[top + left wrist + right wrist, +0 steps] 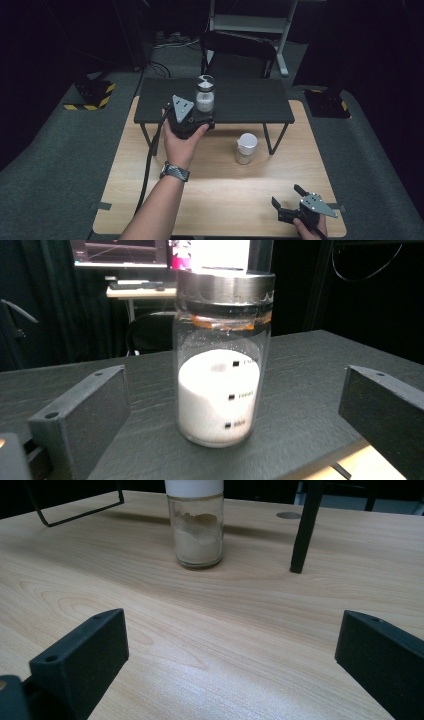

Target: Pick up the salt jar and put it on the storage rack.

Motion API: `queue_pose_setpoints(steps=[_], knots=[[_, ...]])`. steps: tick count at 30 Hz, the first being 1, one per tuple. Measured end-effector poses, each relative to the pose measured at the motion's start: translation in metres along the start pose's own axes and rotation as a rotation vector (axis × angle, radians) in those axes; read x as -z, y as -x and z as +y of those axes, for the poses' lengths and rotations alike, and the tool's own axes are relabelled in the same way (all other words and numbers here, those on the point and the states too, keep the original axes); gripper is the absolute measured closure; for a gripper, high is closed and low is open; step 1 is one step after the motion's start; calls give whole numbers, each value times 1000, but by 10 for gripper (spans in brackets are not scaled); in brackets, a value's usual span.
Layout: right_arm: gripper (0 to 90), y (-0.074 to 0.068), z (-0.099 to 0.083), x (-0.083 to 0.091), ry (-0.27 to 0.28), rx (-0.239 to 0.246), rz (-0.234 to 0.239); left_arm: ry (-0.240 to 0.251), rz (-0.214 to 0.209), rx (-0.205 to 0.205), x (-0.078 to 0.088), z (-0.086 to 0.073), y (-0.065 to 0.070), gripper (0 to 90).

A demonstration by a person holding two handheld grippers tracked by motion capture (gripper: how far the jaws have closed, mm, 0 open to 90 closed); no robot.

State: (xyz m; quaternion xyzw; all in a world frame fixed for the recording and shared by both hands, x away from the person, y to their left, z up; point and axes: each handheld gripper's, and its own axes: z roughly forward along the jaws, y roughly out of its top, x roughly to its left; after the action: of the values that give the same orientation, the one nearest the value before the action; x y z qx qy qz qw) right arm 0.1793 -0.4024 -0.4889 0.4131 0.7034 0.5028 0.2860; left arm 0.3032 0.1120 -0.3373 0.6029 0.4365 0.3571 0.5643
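1. We are looking at the jar (222, 365), a clear glass one with a metal lid, which is standing upright on the dark shelf (250, 102) and is partly filled with white powder.
2. In the high view the jar (205, 95) is sitting near the shelf's front edge, left of its middle.
3. We are holding the left gripper (192, 117) up to the shelf just in front of the jar, its grey plate facing up.
4. In the left gripper view its jaws are standing wide apart, one on each side of the jar, and neither pad is touching the glass.
5. The jar is sitting a little beyond the pad tips, centred in the gap.
6. The shelf is standing on thin black legs on the wooden table (150, 200).
7. A second jar (246, 148) with a white lid is standing upright on the table, just in front of the shelf and near its right leg.
8. In the right gripper view this second jar (196, 527) is showing a tan powder inside.
9. We are resting the right gripper (290, 202) at the table's near right corner, well apart from both jars.
10. Its jaws are also spread wide, with bare wood between them.
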Motion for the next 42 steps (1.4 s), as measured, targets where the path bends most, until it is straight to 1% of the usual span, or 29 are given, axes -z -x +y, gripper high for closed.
queue_pose_setpoints(steps=[6, 10, 12, 19, 20, 21, 25, 28, 31, 33, 34, 36, 37, 38, 39, 40, 42], knots=[[7, 0, 0, 0, 1, 0, 0, 13, -4, 3, 18, -10, -5, 6], [7, 0, 0, 0, 1, 3, 0, 16, -3, -2, 29, -17, -7, 5], [7, 0, 0, 0, 1, 4, 0, 19, -9, -7, 36, -22, -8, 6], [7, -1, 0, 0, -1, 12, 0, 28, -18, -14, 59, -45, -9, 6], [7, -1, 0, 0, -1, 13, 0, 28, -18, -14, 59, -45, -9, 6], [7, -1, 0, 0, -1, 13, 0, 30, -17, -18, 63, -49, -9, 6], [7, -2, 1, 0, -3, 20, -1, 32, -20, -10, 77, -67, -11, 6], [7, -3, 1, 0, -3, 21, -3, 34, -23, -8, 86, -78, -13, 5], [7, -3, 1, 0, -3, 23, -3, 32, -28, 3, 94, -88, -15, 6], [7, -3, 1, 0, -3, 26, -4, 31, -32, 3, 100, -94, -16, 6], [7, -4, 1, 0, -4, 27, -4, 28, -34, -4, 103, -98, -16, 6], [7, -4, 1, 0, -3, 27, -4, 26, -39, -4, 106, -101, -17, 6], [7, -4, 1, -1, -4, 28, -4, 27, -44, 9, 111, -109, -19, 6], [7, -4, 1, -1, -5, 29, -4, 25, -46, 11, 113, -112, -19, 6], [7, -4, 1, -1, -5, 30, -4, 47, -50, 55, 114, -119, -17, 6], [7, -4, 1, -1, -5, 31, -4, 20, -45, 13, 118, -119, -20, 6], [7, -4, 1, -1, -5, 32, -5, 3, -45, 12, 122, -123, -21, 6]])
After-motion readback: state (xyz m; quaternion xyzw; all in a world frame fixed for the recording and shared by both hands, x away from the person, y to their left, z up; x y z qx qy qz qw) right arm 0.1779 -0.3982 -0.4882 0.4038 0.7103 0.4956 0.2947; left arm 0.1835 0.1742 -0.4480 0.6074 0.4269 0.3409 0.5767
